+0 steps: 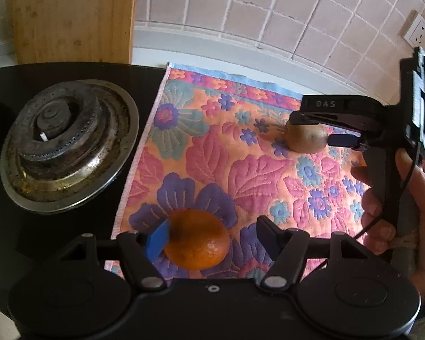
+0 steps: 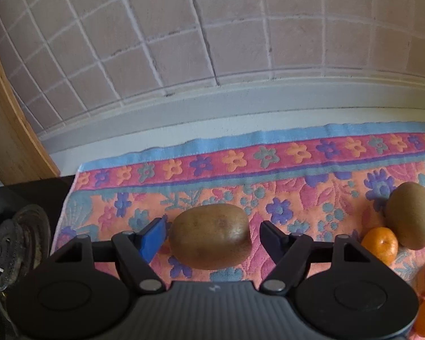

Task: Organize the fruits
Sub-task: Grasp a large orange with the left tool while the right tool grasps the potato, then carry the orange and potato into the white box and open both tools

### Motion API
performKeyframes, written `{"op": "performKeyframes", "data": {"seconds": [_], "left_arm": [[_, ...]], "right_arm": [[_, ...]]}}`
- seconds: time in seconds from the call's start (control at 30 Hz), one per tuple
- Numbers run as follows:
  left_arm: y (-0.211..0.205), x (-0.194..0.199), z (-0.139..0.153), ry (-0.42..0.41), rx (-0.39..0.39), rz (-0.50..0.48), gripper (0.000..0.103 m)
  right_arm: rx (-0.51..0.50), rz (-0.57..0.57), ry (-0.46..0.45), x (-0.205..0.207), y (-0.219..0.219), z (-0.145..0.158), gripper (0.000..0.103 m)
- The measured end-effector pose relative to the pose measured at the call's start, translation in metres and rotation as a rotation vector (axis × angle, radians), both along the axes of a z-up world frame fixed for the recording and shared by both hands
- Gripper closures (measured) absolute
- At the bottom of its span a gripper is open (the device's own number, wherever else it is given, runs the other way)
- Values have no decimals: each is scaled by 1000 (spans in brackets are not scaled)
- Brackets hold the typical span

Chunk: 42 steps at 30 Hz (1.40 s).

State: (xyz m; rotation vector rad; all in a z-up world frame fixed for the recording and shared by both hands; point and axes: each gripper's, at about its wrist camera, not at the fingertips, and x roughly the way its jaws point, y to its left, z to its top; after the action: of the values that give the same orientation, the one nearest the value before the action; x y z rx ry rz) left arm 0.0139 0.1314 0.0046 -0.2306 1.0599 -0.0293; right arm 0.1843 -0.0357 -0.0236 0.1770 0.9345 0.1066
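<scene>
An orange mandarin lies on the flowered cloth between the open fingers of my left gripper; the left blue pad touches it and the right pad stands apart. A brown kiwi lies on the cloth between the open fingers of my right gripper, with a gap on each side. The same kiwi shows in the left wrist view under the right gripper. A second kiwi and several mandarins lie at the right.
A gas burner sits on the black stove top left of the cloth. A wooden board leans against the tiled wall. A wall socket is at the far right.
</scene>
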Motion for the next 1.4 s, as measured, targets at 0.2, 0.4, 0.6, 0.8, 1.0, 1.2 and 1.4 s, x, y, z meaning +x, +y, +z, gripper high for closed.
{"op": "performKeyframes", "data": {"seconds": [0.2, 0.4, 0.6, 0.8, 1.0, 1.2, 1.4], "left_arm": [[26, -6, -5, 19, -56, 8, 23], [21, 0, -19, 44, -99, -43, 22], [0, 8, -30, 44, 24, -95, 23], [-6, 6, -35, 44, 89, -106, 33], [-8, 3, -30, 35, 14, -147, 35], [-46, 9, 0, -53, 75, -252, 35], [-107, 20, 37, -152, 56, -422, 35]], "right_arm": [[-27, 18, 10, 3, 9, -8, 28], [-33, 13, 29, 9, 13, -18, 29], [-52, 10, 26, 13, 16, -20, 31], [-27, 7, 12, 10, 9, -20, 34], [-1, 40, -2, -10, -2, -11, 34], [54, -22, -24, -55, -50, 20, 34], [71, -152, -120, -122, -132, 68, 34]]}}
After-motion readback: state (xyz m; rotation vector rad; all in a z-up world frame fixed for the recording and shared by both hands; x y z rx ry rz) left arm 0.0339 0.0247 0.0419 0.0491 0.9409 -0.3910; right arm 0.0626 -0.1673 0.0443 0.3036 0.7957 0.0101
